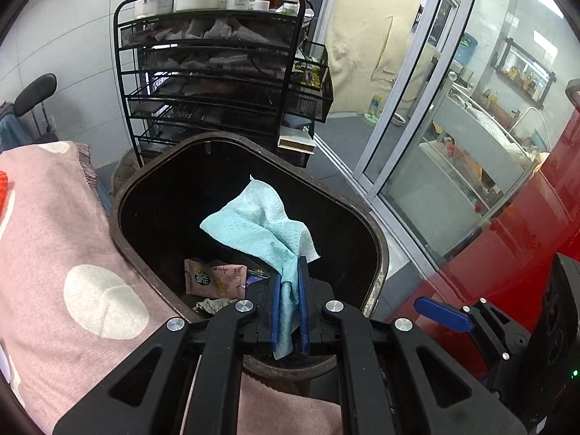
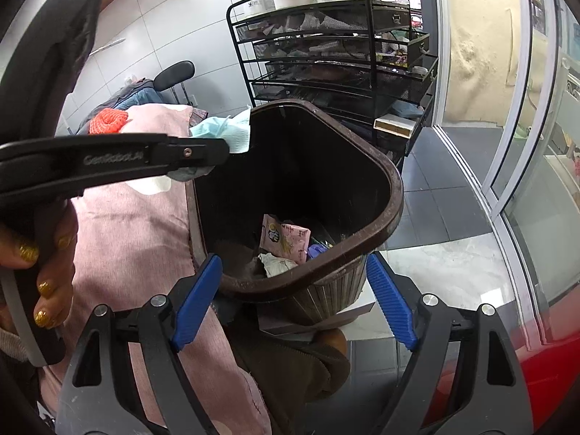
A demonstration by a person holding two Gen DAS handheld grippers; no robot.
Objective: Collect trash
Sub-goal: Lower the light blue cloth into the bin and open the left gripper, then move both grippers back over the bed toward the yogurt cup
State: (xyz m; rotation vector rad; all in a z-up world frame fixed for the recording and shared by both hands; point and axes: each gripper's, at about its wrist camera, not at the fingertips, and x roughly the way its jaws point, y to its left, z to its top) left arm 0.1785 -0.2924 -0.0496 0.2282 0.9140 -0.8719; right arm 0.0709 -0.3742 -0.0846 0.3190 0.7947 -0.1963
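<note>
I am gripping a crumpled pale-blue paper towel [image 1: 264, 224] in my left tongs [image 1: 289, 304], holding it over the dark-brown plastic trash bin [image 1: 377, 253]. My right tongs [image 2: 293, 301] are hanging spread wide around the bin's near rim, pads not touching it.

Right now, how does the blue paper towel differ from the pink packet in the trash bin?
The blue paper towel is clamped in the shut left gripper and hangs above the bin's opening; the pink packet lies loose at the bottom of the brown trash bin. The towel is plain, embossed and crumpled; the packet is flat and printed. The towel looks larger. Both are trash.
</note>
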